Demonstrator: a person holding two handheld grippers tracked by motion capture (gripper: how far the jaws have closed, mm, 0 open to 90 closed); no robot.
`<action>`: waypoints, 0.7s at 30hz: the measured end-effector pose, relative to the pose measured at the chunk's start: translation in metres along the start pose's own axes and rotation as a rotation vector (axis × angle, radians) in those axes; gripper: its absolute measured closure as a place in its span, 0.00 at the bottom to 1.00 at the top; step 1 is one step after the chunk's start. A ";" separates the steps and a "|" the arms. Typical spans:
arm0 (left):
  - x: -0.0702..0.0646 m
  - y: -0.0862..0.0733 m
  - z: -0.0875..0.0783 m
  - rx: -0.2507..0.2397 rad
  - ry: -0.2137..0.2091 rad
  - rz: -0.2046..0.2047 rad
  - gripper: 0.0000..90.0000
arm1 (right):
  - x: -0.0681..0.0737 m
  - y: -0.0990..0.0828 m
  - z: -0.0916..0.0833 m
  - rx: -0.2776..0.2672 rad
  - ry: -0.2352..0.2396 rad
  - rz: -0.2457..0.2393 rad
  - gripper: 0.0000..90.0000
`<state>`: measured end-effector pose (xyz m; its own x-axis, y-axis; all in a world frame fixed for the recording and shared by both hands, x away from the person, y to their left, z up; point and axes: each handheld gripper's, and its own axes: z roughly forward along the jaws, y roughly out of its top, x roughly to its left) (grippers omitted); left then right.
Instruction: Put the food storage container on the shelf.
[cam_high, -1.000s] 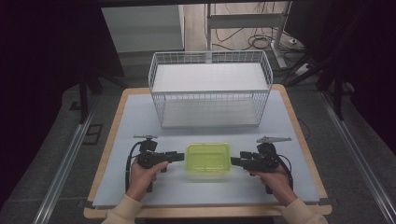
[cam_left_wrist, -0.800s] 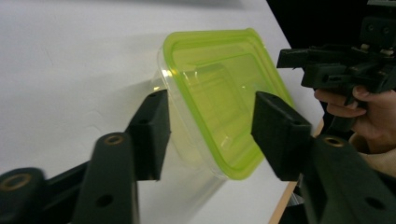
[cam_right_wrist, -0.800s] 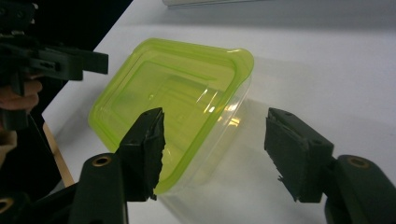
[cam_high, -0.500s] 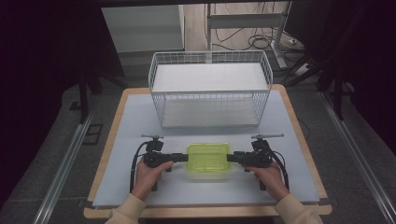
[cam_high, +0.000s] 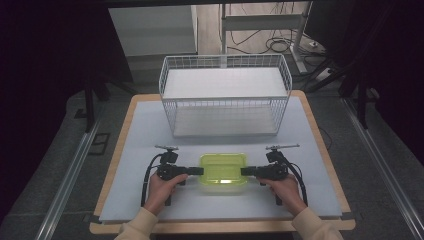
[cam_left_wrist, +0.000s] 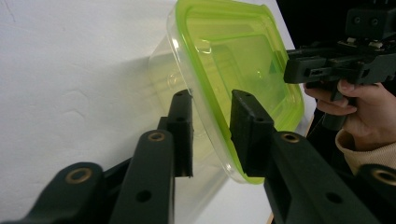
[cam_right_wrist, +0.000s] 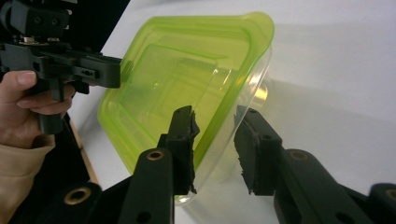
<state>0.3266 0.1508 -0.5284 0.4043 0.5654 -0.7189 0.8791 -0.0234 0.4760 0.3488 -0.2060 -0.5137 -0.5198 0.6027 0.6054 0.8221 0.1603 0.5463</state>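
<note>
Clear plastic rectangular container with lime-green lid (cam_high: 223, 169) sits on pale table mat (cam_high: 135, 135), front of white wire basket (cam_high: 225, 95). Left gripper (cam_left_wrist: 211, 128) and right gripper (cam_right_wrist: 215, 140) straddle opposite rim ends, jaws apart, not clamped.

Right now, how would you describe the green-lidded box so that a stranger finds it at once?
Start at the white wire basket at the far side of the table. In front of it, nearer the person, lies a clear plastic food container with a lime-green lid, between the left gripper and the right gripper. It is the one brightly coloured thing on the pale mat.
</note>
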 end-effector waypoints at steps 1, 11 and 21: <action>0.000 0.000 0.000 0.002 -0.001 0.001 0.80 | 0.000 0.000 0.000 0.005 0.001 0.001 0.76; -0.007 -0.004 -0.006 -0.018 -0.024 0.004 0.89 | 0.001 0.001 -0.008 -0.017 0.035 0.036 0.87; -0.016 -0.005 -0.011 -0.034 -0.025 0.033 0.91 | 0.006 0.003 -0.015 -0.040 0.057 0.042 0.90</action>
<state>0.3131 0.1513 -0.5134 0.4398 0.5441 -0.7145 0.8560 -0.0132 0.5168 0.3451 -0.2142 -0.4995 -0.4988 0.5622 0.6596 0.8339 0.1040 0.5420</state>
